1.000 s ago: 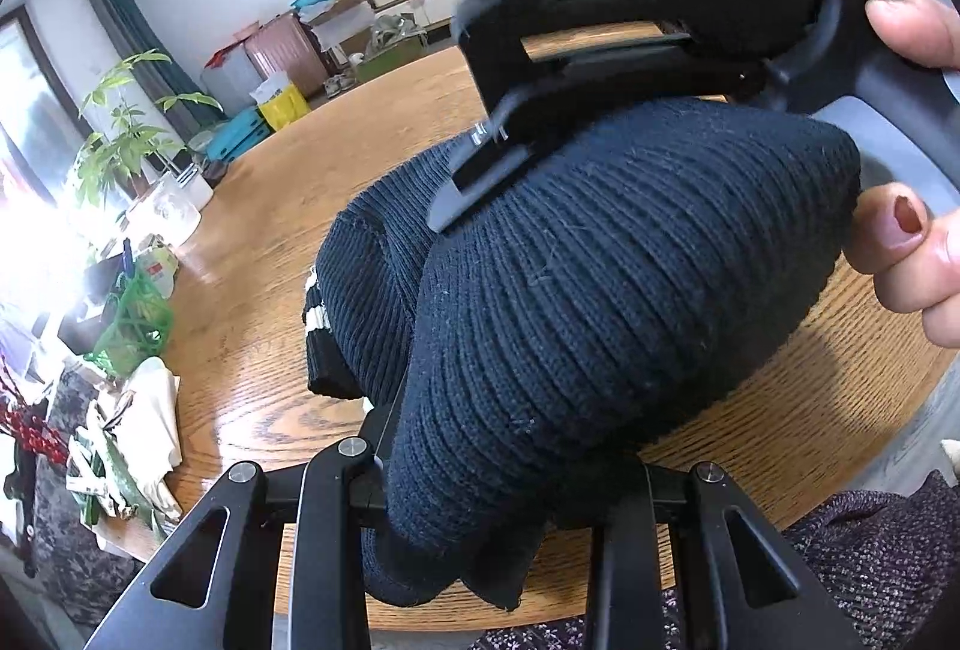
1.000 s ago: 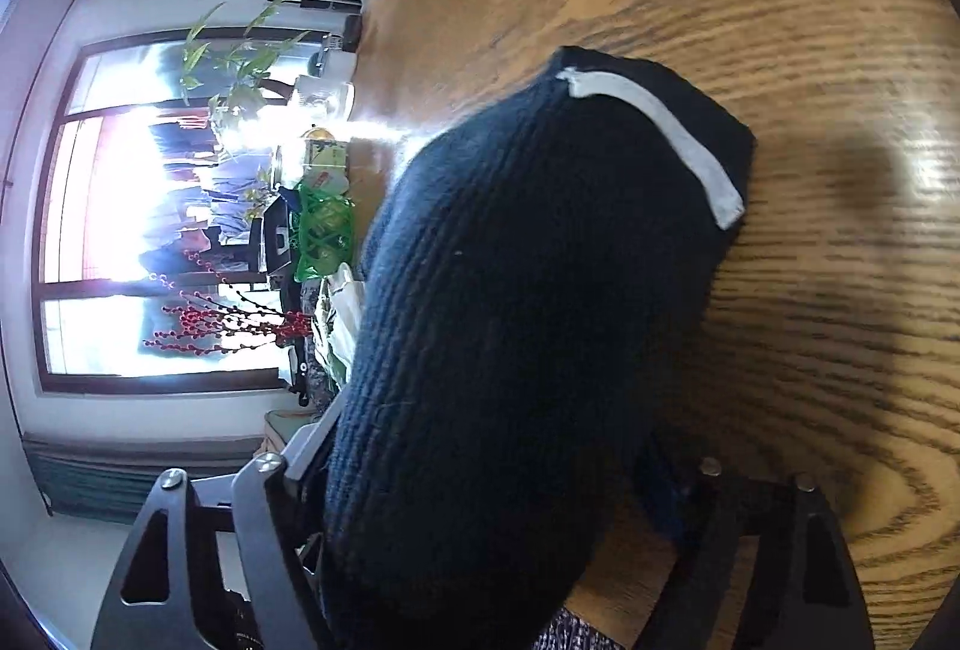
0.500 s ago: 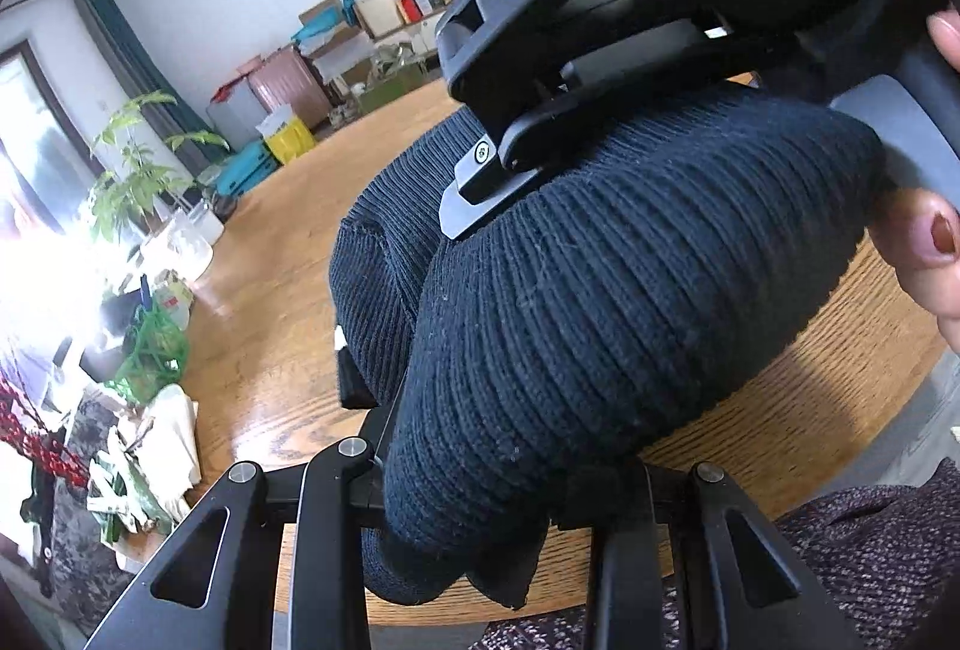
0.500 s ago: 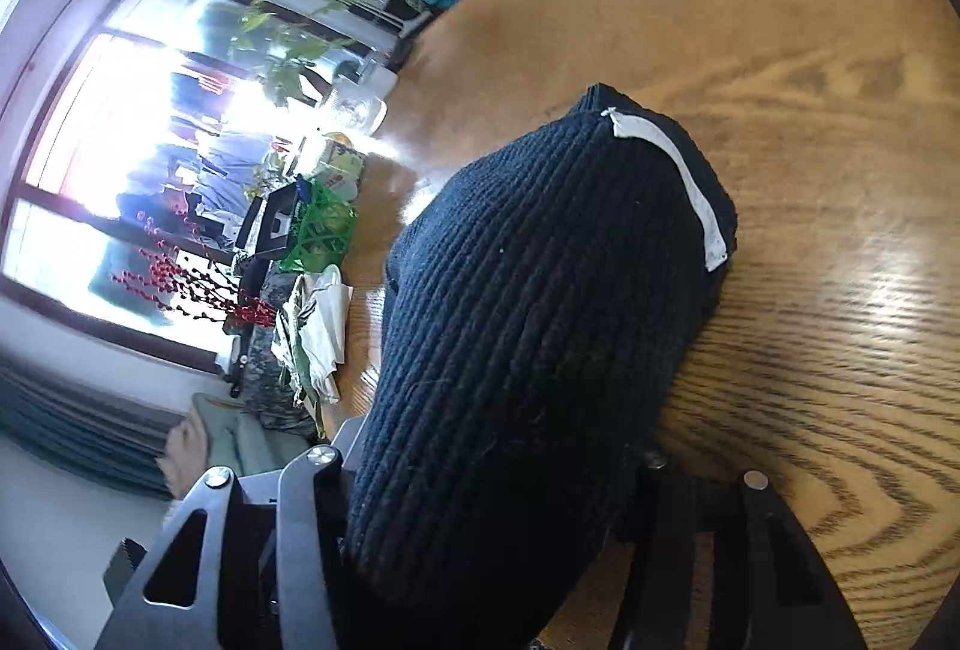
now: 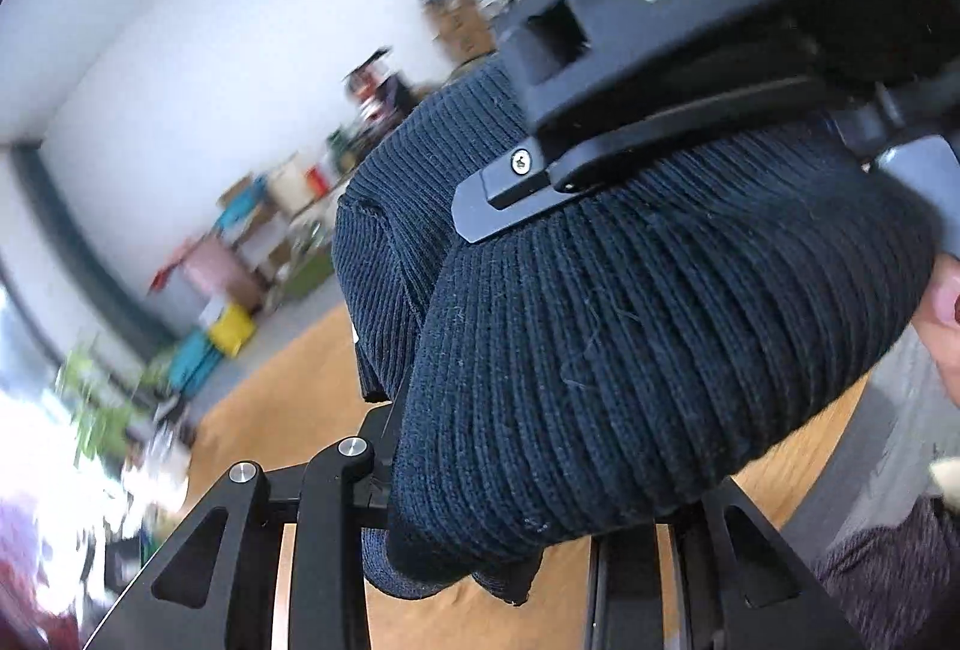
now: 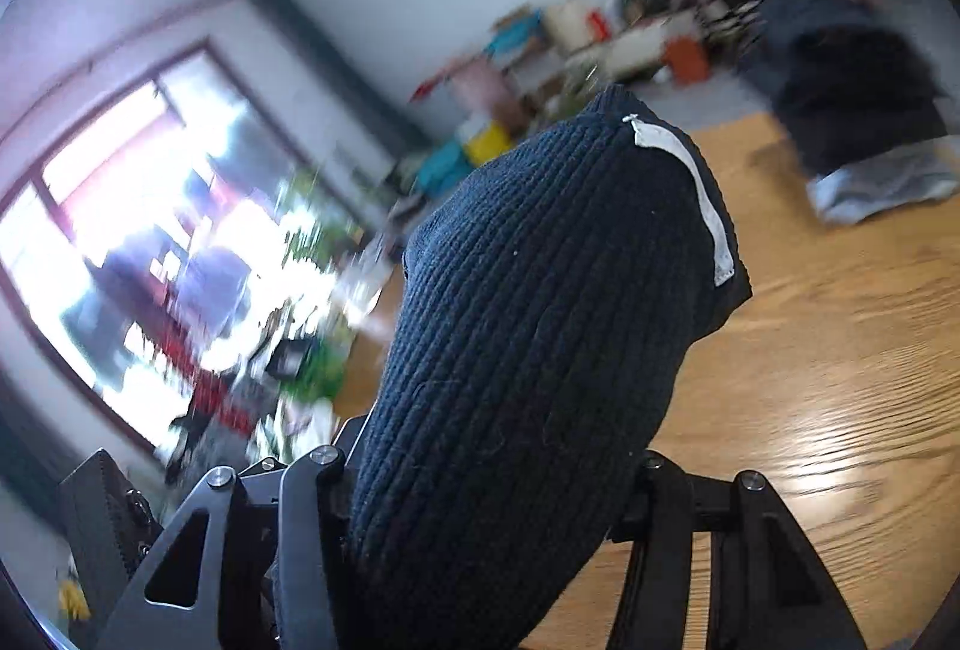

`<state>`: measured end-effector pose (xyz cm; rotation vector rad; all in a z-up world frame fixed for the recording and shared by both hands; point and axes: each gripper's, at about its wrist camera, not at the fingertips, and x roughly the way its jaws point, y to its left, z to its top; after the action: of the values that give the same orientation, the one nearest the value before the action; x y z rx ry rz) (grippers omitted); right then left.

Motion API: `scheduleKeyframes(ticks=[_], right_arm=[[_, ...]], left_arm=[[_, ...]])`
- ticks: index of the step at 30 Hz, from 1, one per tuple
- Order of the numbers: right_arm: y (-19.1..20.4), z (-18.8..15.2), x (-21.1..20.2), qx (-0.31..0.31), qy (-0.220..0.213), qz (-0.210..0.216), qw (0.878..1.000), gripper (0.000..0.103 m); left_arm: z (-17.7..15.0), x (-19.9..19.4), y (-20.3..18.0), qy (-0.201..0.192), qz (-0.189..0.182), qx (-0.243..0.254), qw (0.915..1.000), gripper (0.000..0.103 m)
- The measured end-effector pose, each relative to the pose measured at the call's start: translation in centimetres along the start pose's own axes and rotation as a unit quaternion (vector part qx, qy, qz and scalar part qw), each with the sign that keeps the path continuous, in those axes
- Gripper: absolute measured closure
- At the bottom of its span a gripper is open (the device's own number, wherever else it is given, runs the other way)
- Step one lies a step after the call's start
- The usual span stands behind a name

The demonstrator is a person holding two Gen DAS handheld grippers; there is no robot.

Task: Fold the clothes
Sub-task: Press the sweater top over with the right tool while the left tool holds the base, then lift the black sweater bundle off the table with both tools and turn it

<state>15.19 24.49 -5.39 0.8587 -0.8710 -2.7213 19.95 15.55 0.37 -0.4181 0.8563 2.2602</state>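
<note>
The dark navy ribbed knit garment point(image 5: 630, 350), folded into a thick bundle, is held up off the wooden table point(image 5: 288, 386) between both tools. The left gripper point(image 5: 510, 524) is clamped on the bundle's near end, with the cloth bulging out over its fingers. The right gripper point(image 6: 480, 500) grasps the other side, the knit filling the gap between its fingers; in the left wrist view its body, marked "DAS", lies across the top of the bundle. A white tape strip point(image 6: 690, 194) runs along the garment's far edge. At the table's far right edge sits a stack of folded dark clothes point(image 6: 852, 92) on a light grey piece. The room behind is blurred.
</note>
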Motion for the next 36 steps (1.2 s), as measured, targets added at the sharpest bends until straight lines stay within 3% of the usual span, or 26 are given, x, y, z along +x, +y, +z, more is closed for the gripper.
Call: scheduleKeyframes(ticks=[5, 9, 19, 24, 26, 30, 32, 34, 36], right_arm=[[-3.1, 3.4, -3.8, 0.021, -0.061, -0.028, 0.997, 0.047], [-5.7, 7.2, -5.0, 0.009, -0.092, -0.039, 0.995, 0.047], [-11.1, 24.6, -3.7, -0.041, -0.105, 0.001, 0.994, 0.048], [-14.4, 32.9, -2.8, -0.054, -0.102, 0.003, 0.993, 0.048], [-17.2, 34.7, -2.0, -0.022, -0.090, 0.016, 0.996, 0.048], [-24.7, 35.4, 1.2, 0.039, -0.038, -0.031, 0.998, 0.048], [-28.3, 34.1, 2.6, 0.067, -0.009, -0.066, 0.996, 0.048], [-31.6, 32.8, 3.8, 0.091, 0.014, -0.086, 0.992, 0.050], [-33.1, 32.7, 3.8, 0.102, 0.006, -0.067, 0.992, 0.050]], left_arm=[[5.2, 2.7, -2.2, -0.028, -0.008, 0.036, 0.9989, 0.069], [9.3, 5.7, -2.0, -0.047, 0.011, 0.046, 0.9978, 0.069], [22.8, 12.9, 0.8, -0.082, 0.085, 0.050, 0.9917, 0.069], [28.2, 18.0, -0.4, -0.058, 0.113, 0.031, 0.9914, 0.069], [28.9, 20.3, -1.8, -0.040, 0.112, 0.019, 0.9928, 0.069], [27.4, 25.8, -7.1, 0.033, 0.059, 0.029, 0.9973, 0.069], [25.9, 27.6, -9.8, 0.058, 0.062, 0.053, 0.9950, 0.068], [25.2, 27.7, -11.3, 0.048, 0.094, 0.074, 0.9917, 0.067], [24.9, 27.5, -12.0, 0.042, 0.105, 0.080, 0.9904, 0.067]])
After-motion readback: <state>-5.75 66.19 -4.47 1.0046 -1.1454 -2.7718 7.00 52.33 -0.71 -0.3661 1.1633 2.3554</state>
